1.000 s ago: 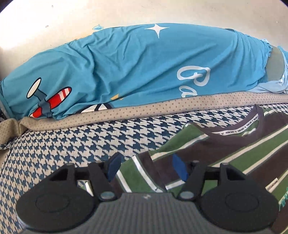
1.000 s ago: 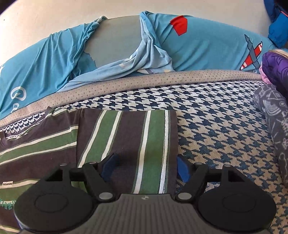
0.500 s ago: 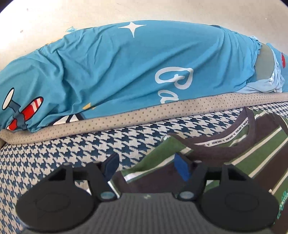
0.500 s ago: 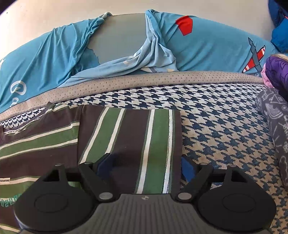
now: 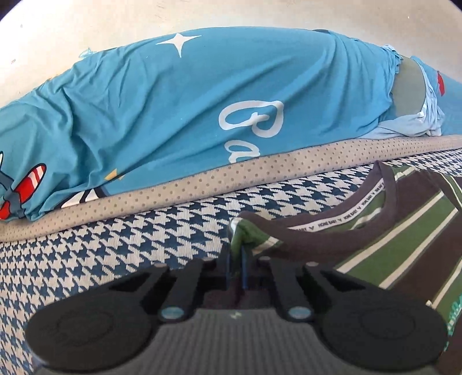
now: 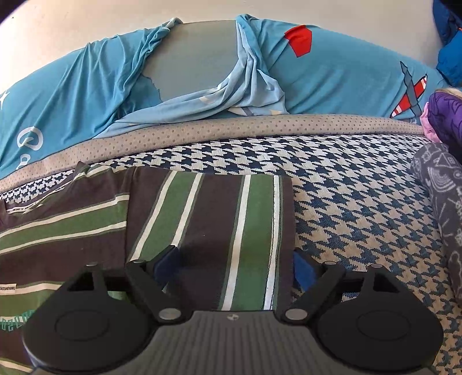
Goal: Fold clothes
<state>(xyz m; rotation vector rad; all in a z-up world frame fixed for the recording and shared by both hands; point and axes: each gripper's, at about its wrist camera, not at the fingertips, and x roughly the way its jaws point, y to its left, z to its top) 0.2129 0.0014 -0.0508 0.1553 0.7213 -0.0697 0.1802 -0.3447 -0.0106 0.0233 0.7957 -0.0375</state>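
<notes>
On the houndstooth bed cover (image 6: 361, 202) lies the striped shirt (image 6: 208, 219), and I see my left gripper (image 5: 236, 266) with fingers closed on its raised shoulder edge near the collar (image 5: 375, 196), while my right gripper (image 6: 234, 268) hangs with fingers wide apart over the folded sleeve.

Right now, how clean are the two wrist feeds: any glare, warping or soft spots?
Left wrist view: strong fisheye bowing, pale wall washed out up top, left hand-held gripper shut on the striped shirt, whose pinched edge is slightly soft. Right wrist view: same bowing, dark corners, right hand-held gripper open and shadowing the shirt's sleeve.
</notes>
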